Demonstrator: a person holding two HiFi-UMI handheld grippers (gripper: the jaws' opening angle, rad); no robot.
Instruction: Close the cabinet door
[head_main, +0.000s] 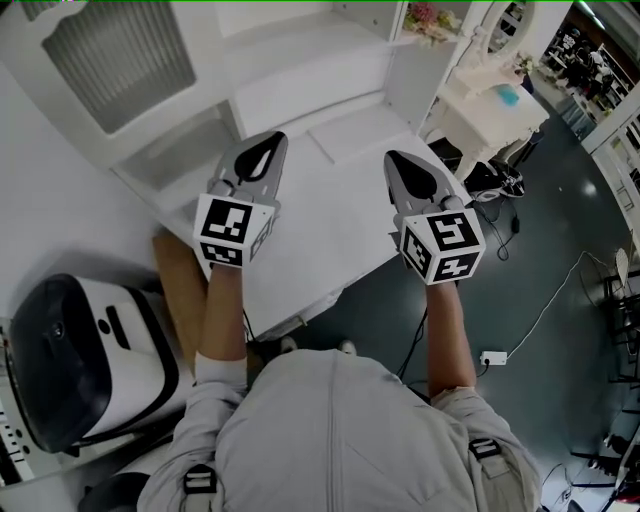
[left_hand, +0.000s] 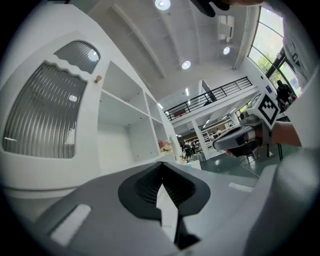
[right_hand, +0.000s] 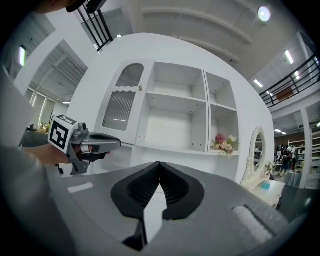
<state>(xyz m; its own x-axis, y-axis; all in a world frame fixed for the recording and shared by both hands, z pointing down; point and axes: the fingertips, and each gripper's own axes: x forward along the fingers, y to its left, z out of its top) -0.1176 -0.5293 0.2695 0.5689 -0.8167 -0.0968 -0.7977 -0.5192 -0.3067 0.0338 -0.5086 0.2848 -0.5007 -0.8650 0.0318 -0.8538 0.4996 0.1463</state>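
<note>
Cabinet door (right_hand: 122, 102) is standing open at ten o'clock from my right tool (right_hand: 159, 170), with my left tool (right_hand: 107, 143) hovering near it. Both tools are sitting closed on nothing. I'm judging the door a light, stiff panel that swings easily. Its ribbed pane (left_hand: 45, 115) looks fragile, so I'm planning to push on the white frame by the small knob (left_hand: 98, 78). Shelves (right_hand: 175, 97) are showing bare, except for flowers (right_hand: 224, 141) at three o'clock.

Cabinet door (head_main: 115, 60) close left; free floor (head_main: 540, 230) rt.
</note>
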